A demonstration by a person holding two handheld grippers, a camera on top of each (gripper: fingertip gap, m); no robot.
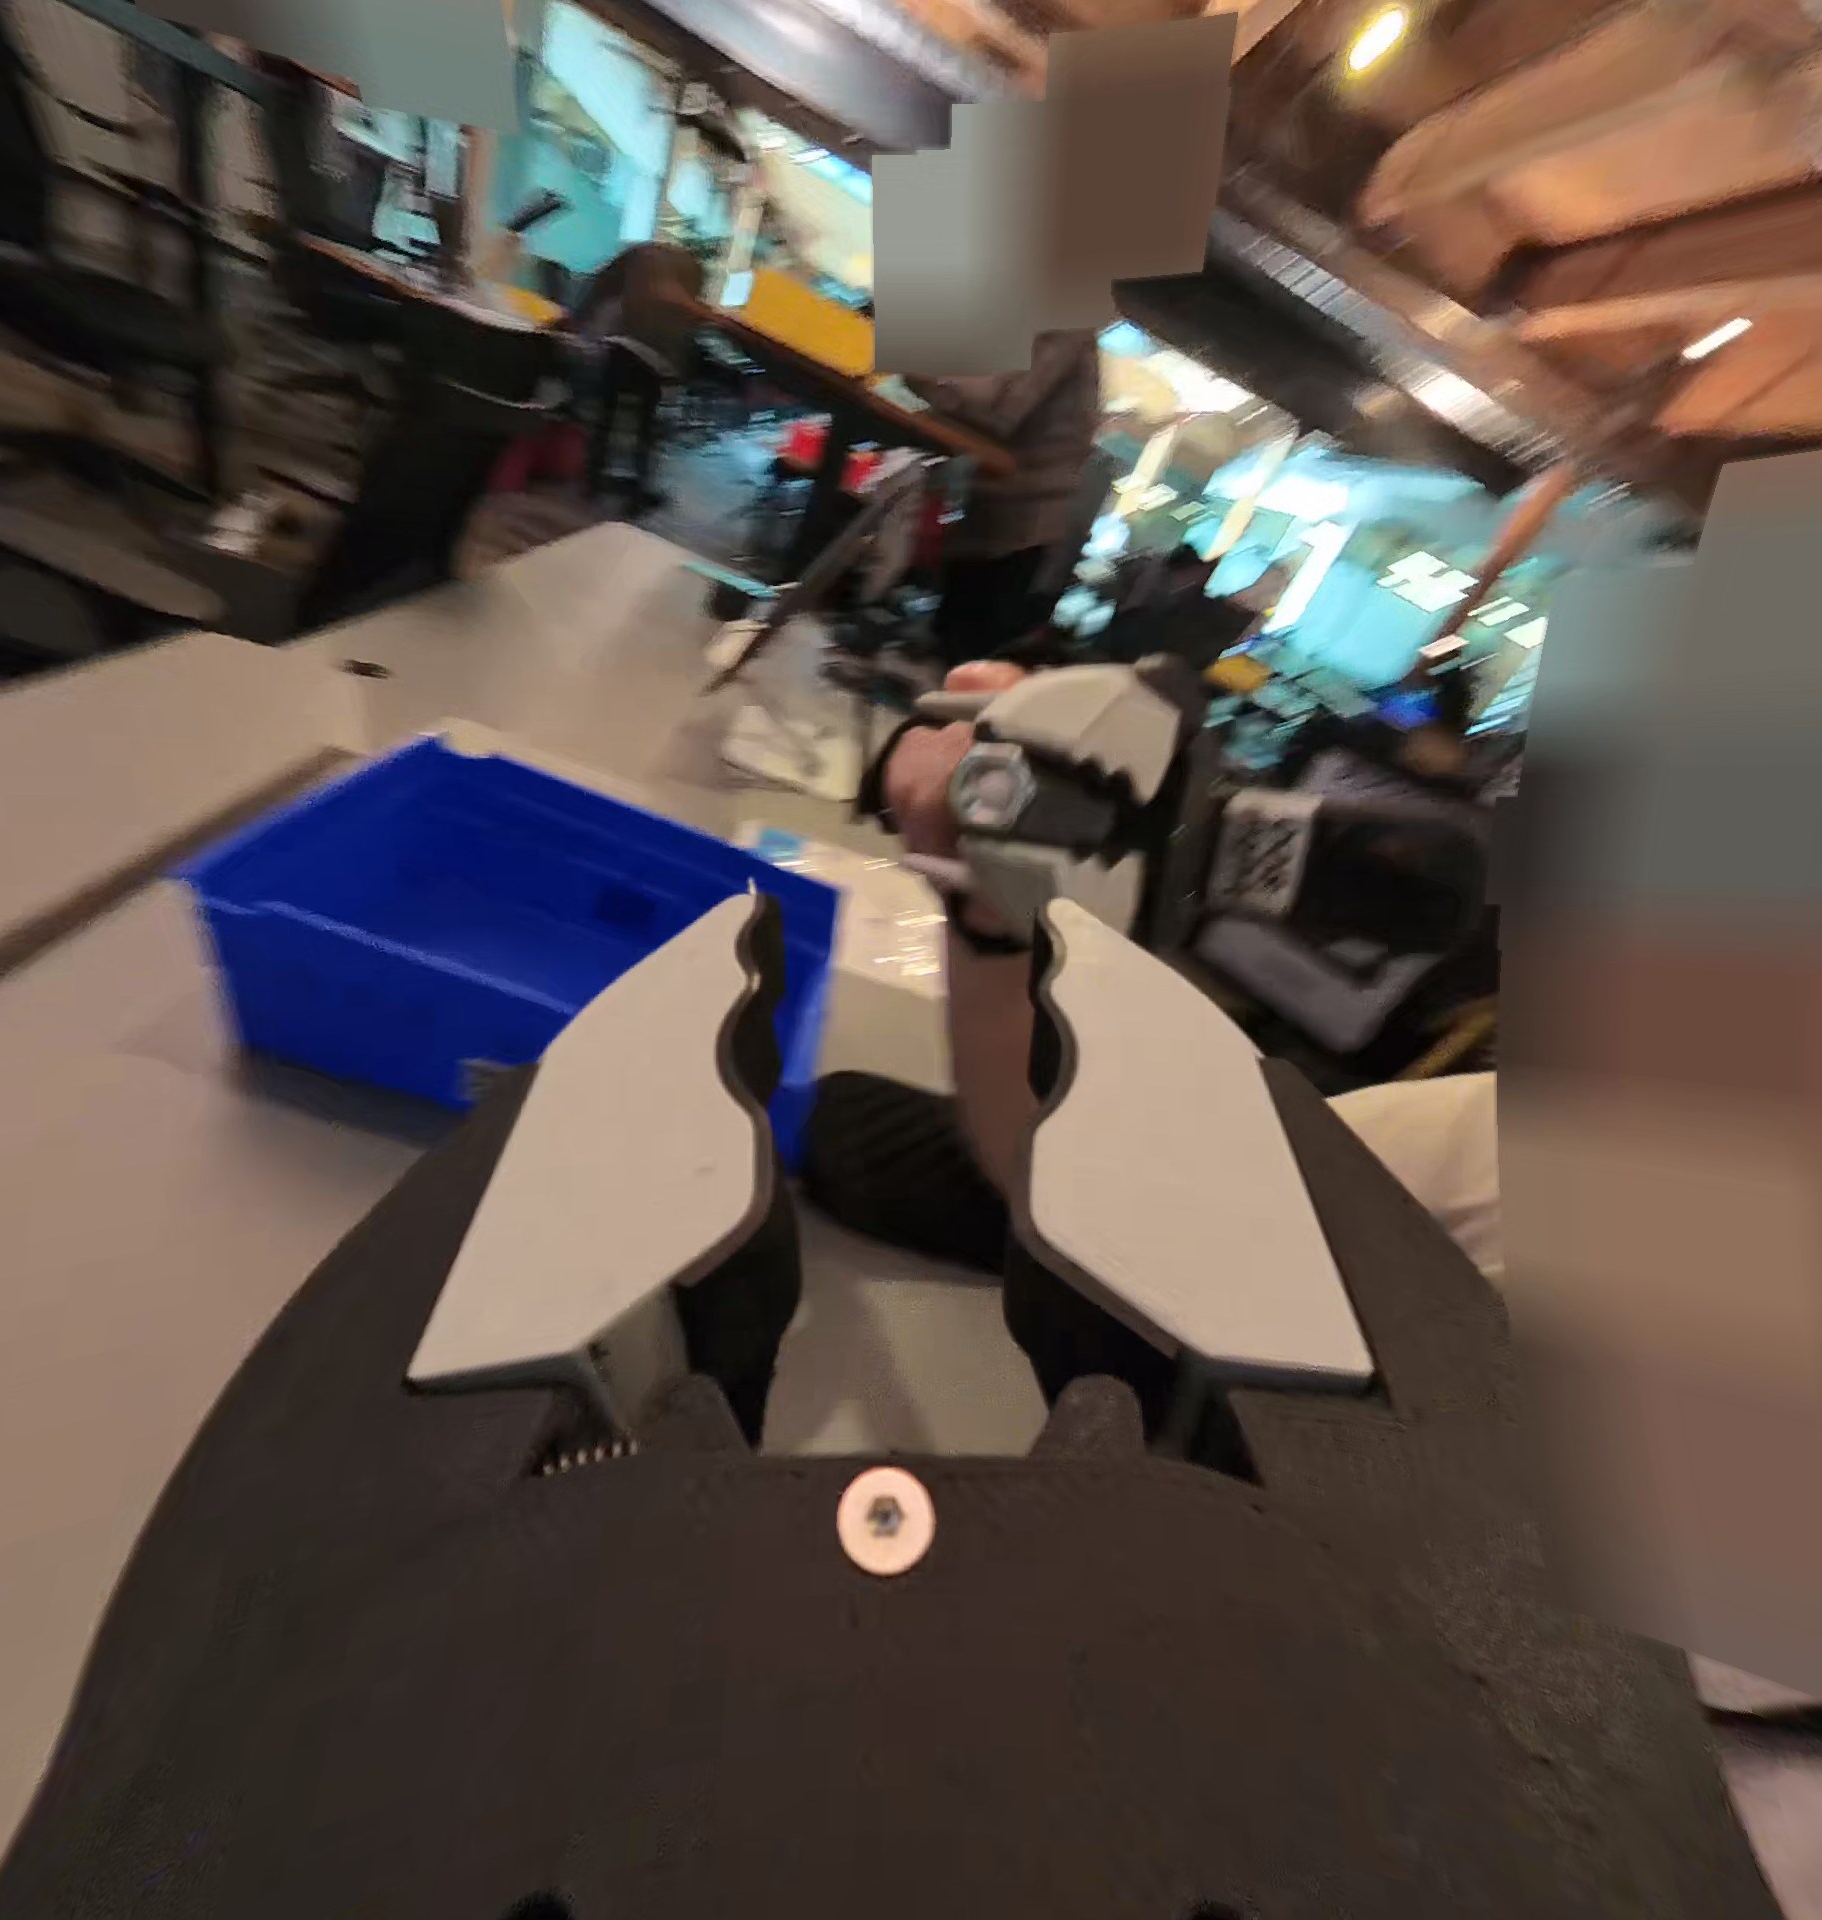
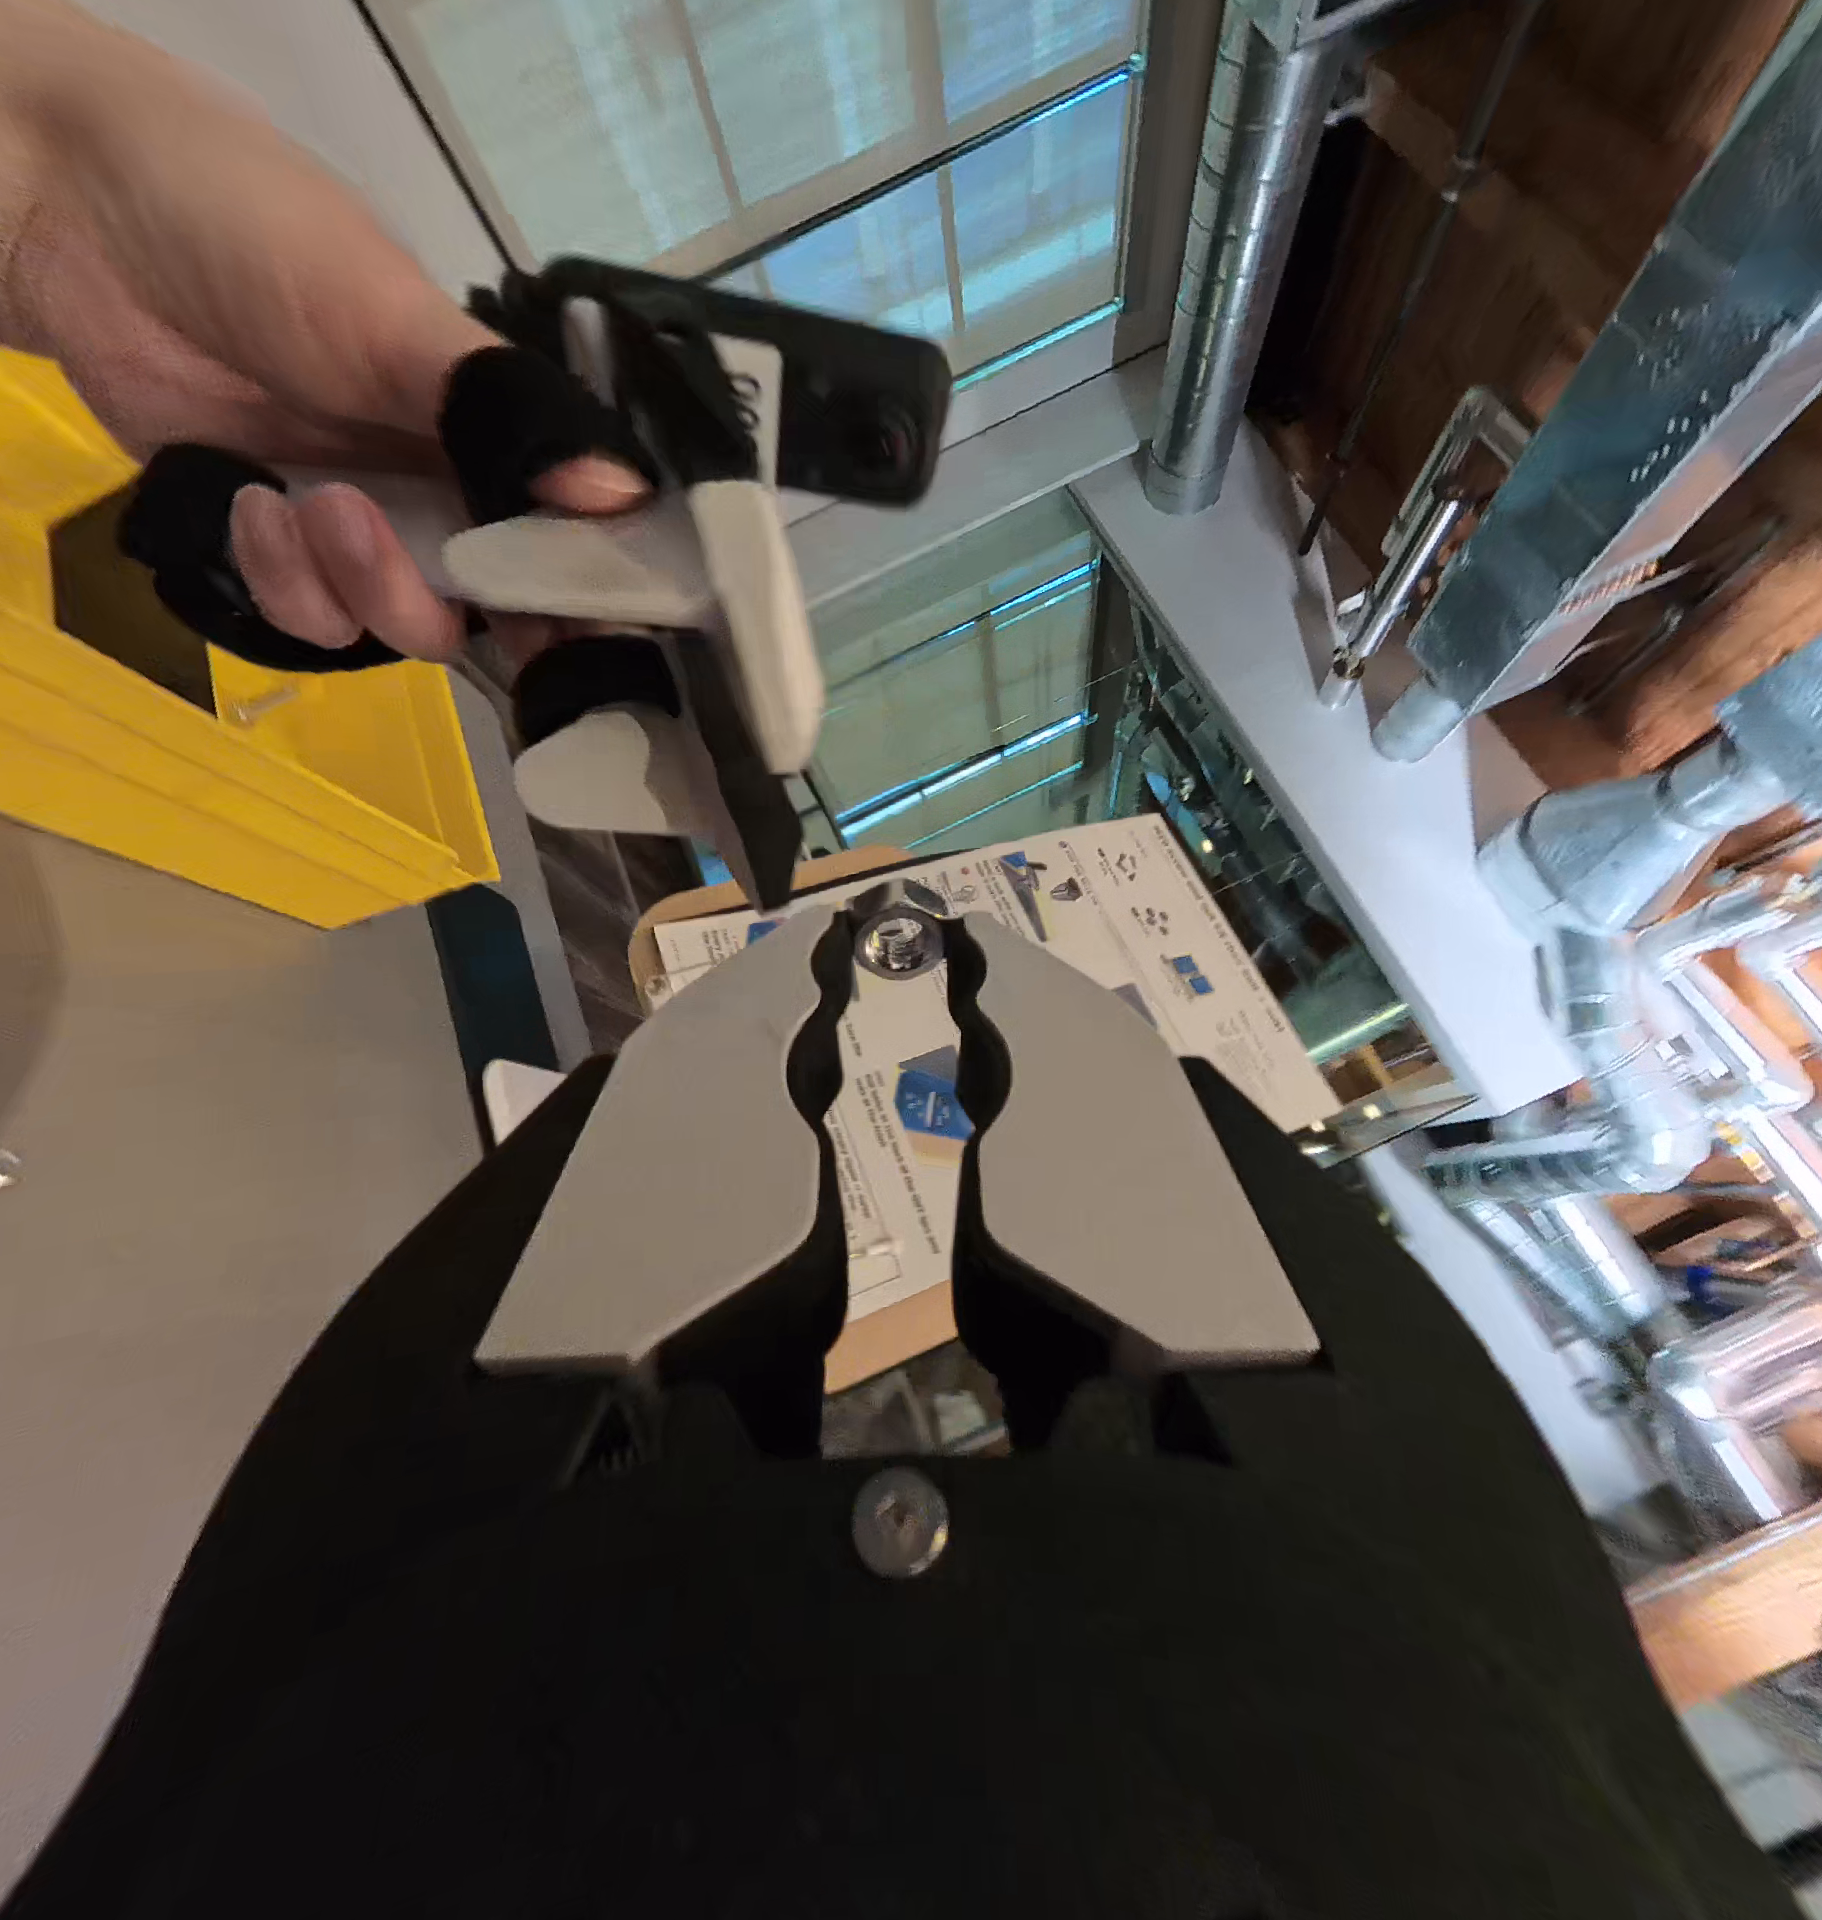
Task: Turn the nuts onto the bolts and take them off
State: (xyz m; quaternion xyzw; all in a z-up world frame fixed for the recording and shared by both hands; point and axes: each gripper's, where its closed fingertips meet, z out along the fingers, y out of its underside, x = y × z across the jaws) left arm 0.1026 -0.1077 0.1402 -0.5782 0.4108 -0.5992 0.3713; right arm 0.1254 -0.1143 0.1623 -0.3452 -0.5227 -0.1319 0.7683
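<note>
In the right wrist view my right gripper (image 2: 899,920) is shut on a shiny steel bolt (image 2: 894,951) at its fingertips. A hex part of the bolt sticks out past them. The same gripper shows farther off in the left wrist view (image 1: 1032,805), held up in a hand, with the hex end of the bolt (image 1: 990,795) facing the camera. My left gripper (image 1: 902,914) is open and empty, a short way in front of and below the bolt. It also shows edge-on in the right wrist view (image 2: 772,821), its tip close to the bolt's upper left.
A blue bin (image 1: 471,935) stands on the grey table (image 1: 107,1143) to the left. A yellow bin (image 2: 211,727) sits at the left of the right wrist view. A clipboard with a printed sheet (image 2: 1094,935) lies behind the bolt. A person stands beyond the table.
</note>
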